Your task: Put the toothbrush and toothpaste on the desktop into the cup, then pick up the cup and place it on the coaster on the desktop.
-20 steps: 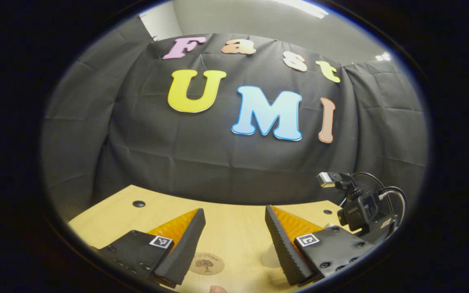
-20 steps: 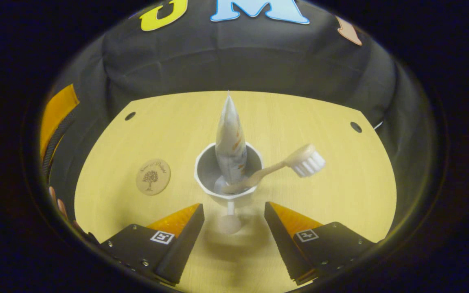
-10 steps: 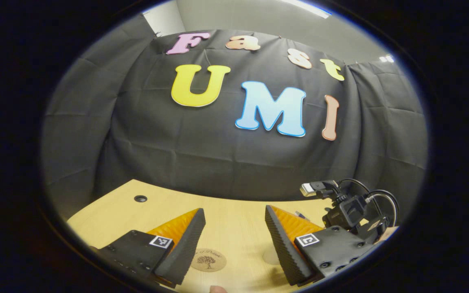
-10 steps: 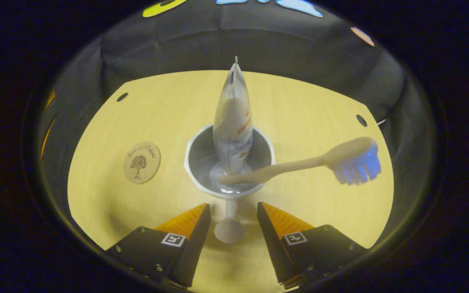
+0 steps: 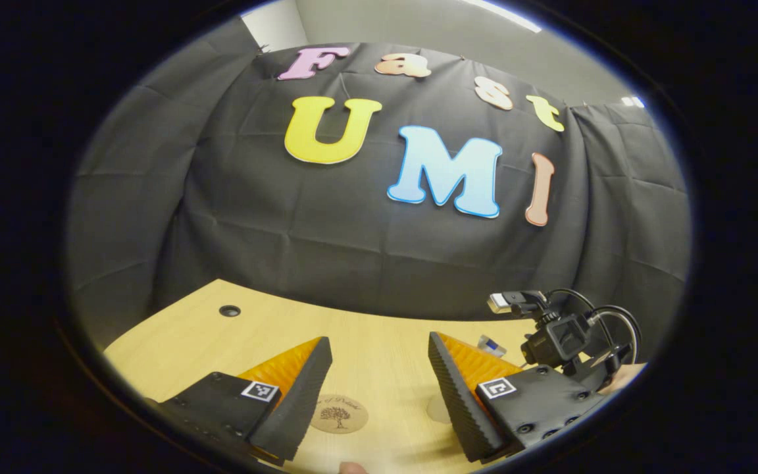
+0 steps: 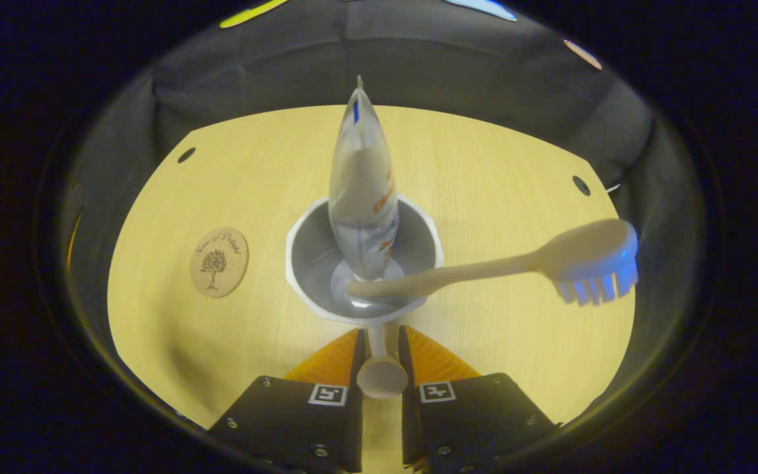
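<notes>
Right gripper view, near to far: right gripper (image 6: 379, 368) sits at the bottom w/ both fingers closed against the handle of the white faceted plastic cup (image 6: 364, 263), one finger each side; the handle's round end knob lies between the two marker-tagged finger blocks. Cup stands on the light wood-grain tabletop (image 6: 504, 171), approx. centre of the surface. Inside the cup: a white squeezable toothpaste tube (image 6: 360, 191) w/ orange and blue print, upright, crimped end up, cap end down in the bowl. A beige toothbrush (image 6: 517, 263) w/ white bristles leans out over the cup rim to the right, handle end in the bowl, bristles facing down, head clear of the table. A round brown wooden coaster (image 6: 219, 261) w/ tree motif lies flat left of the cup, apart from it. Two dark cable holes sit near the far table corners. Black cloth wall closes the booth behind the table edge.

Left gripper view: left gripper (image 5: 379, 388) w/ fingers spread apart, nothing between them, held above the tabletop. Coaster shows beyond the fingers. Right gripper's camera mount and cables show at far right. Grey room wall above the cloth.
</notes>
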Tool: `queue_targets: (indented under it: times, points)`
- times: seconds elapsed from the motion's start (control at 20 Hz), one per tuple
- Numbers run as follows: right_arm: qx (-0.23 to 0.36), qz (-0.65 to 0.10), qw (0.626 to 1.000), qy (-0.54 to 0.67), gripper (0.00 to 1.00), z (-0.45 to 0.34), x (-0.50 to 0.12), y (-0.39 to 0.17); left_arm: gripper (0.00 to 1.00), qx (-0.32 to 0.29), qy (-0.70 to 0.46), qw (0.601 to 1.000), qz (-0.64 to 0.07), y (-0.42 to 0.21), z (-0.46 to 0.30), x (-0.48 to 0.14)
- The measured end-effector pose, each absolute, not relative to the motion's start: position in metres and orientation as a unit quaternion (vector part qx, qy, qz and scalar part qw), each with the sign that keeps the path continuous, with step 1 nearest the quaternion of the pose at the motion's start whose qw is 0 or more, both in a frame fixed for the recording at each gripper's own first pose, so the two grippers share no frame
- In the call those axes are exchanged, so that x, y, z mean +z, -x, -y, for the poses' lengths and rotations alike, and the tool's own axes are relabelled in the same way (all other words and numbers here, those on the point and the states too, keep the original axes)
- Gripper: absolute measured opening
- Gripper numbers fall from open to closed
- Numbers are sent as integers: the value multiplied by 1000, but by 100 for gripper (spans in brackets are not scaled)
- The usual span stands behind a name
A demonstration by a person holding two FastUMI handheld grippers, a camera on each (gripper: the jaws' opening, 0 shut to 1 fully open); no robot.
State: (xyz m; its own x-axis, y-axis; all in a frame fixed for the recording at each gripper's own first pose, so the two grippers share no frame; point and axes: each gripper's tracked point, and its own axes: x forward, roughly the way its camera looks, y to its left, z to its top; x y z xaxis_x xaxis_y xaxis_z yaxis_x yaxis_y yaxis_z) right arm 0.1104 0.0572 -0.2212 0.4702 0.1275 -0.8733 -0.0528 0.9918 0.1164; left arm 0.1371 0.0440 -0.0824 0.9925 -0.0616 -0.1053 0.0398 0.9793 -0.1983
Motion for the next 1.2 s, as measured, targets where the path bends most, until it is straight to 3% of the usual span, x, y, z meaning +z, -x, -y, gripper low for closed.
queue_targets:
  times: [0.05,0.4,0.45,0.7,1.2]
  points:
    - [53,-509,858,-39,21,-59,-220,-112,94,-25,99,993,-55,-137,-46,-83]
    - [59,-481,873,-56,21,-68,-203,-122,94,-19,109,992,-59,-128,-56,-83]
    - [64,-484,871,-55,16,-70,-200,-121,94,-17,110,992,-58,-126,-58,-81]
    - [79,-464,881,-39,12,-80,-194,-125,94,-5,108,993,-56,-117,-77,-81]
    - [133,-426,895,-19,11,-130,-156,-122,94,34,110,992,-54,-89,-133,-78]
